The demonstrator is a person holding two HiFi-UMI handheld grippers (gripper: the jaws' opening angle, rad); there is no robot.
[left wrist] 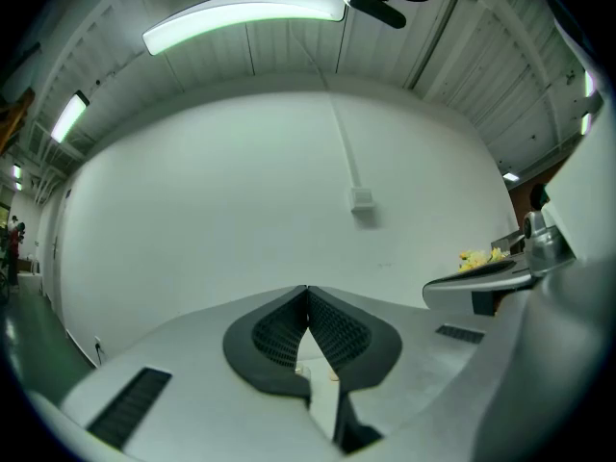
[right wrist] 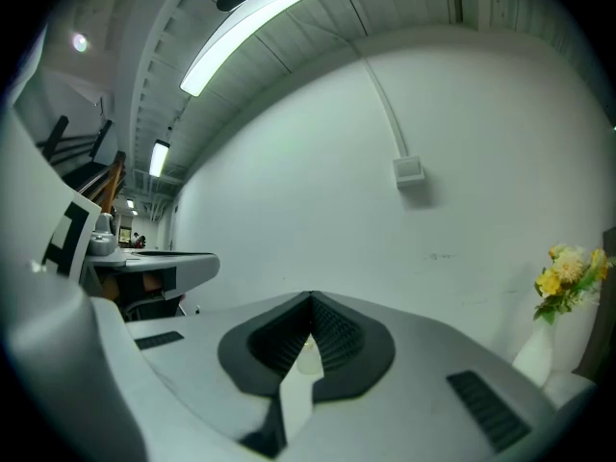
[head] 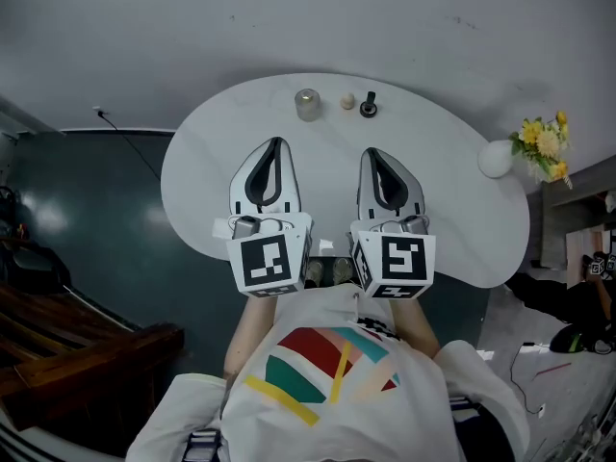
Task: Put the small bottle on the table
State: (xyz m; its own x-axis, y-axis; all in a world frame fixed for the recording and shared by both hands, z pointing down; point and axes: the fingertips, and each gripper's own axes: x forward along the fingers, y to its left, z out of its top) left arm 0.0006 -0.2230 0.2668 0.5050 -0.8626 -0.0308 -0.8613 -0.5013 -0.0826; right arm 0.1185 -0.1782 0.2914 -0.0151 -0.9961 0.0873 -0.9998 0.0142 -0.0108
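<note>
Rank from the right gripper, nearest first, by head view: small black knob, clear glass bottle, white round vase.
1. Small black knob, just ahead of the right gripper.
2. Clear glass bottle, ahead-left.
3. White round vase, far right.

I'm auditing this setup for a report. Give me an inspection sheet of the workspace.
Surface: white curved table, mostly bare.
Job's things: small bottle, upright at the far edge.
Clutter: pale ball and small black item beside it; vase of yellow flowers at the right edge.
Grippers: left gripper and right gripper both shut, empty, above the table.
Cables: dark cable on the floor, left.
Surroundings: white wall, wooden bench.
</note>
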